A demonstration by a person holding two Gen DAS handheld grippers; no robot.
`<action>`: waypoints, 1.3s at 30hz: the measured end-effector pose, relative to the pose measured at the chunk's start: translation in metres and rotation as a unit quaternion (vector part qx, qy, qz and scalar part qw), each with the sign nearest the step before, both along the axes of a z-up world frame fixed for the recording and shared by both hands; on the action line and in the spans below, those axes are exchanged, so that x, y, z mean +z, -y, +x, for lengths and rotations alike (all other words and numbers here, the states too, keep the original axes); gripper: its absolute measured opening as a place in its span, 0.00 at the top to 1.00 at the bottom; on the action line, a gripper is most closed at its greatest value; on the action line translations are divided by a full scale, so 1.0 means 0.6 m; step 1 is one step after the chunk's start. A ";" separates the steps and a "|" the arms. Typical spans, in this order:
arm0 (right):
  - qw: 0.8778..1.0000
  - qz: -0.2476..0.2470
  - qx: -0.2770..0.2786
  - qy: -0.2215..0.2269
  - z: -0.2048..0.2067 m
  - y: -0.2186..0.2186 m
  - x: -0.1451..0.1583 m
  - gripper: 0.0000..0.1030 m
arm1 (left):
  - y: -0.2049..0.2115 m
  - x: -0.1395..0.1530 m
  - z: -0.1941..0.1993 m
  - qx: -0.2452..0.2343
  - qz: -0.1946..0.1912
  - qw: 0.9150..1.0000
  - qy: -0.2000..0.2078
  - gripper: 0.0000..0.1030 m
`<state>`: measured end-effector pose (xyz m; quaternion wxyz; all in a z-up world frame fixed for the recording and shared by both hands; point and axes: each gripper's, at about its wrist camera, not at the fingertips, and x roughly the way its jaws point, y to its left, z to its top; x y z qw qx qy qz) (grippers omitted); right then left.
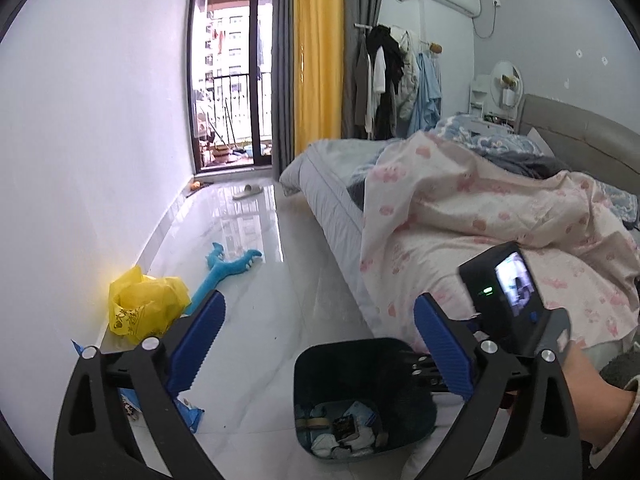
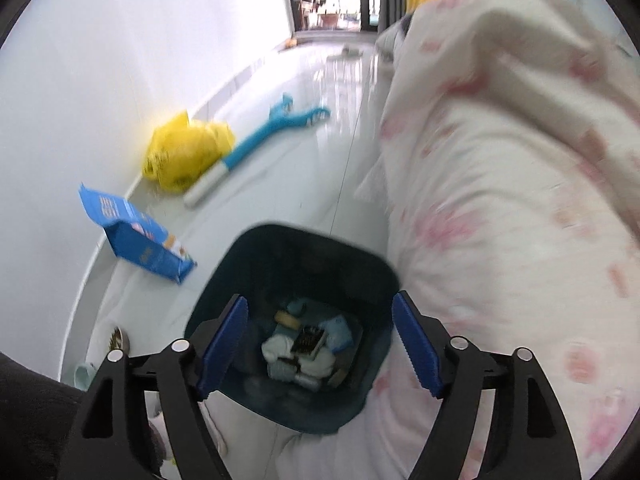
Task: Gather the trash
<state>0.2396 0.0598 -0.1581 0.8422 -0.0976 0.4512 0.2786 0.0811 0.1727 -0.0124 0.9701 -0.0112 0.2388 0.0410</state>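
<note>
Dark bin [image 2: 256, 256] w/ white, blue scraps inside

The glossy white floor [image 1: 256, 320] carries a dark bin [image 2: 296, 264] with trash inside, at the lower centre. At its left lies a blue carton [image 2: 140, 236], further up a yellow bag [image 1: 144, 304] near the wall, then a blue toy [image 1: 228, 268]. A slipper [image 1: 247, 191] lies at the upper centre. The bed [image 1: 480, 216] stands at the right.

Left claw [image 1: 320, 344] spread empty over floor, dark bin [image 1: 360, 400] of trash below, yellow bag [image 1: 144, 304] beside wall
</note>
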 end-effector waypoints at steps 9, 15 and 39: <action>0.994 0.032 -0.031 0.102 -0.051 0.123 0.118 0.14 | 0.060 0.043 -0.025 0.001 0.009 0.999 0.037 0.03; 0.981 0.058 -0.069 0.171 -0.090 0.220 0.181 0.10 | 0.094 0.063 -0.029 0.013 0.007 0.999 0.039 0.03; 0.947 0.086 -0.148 0.270 -0.272 0.477 0.280 0.03 | 0.173 0.065 -0.117 0.029 0.023 0.995 0.088 0.03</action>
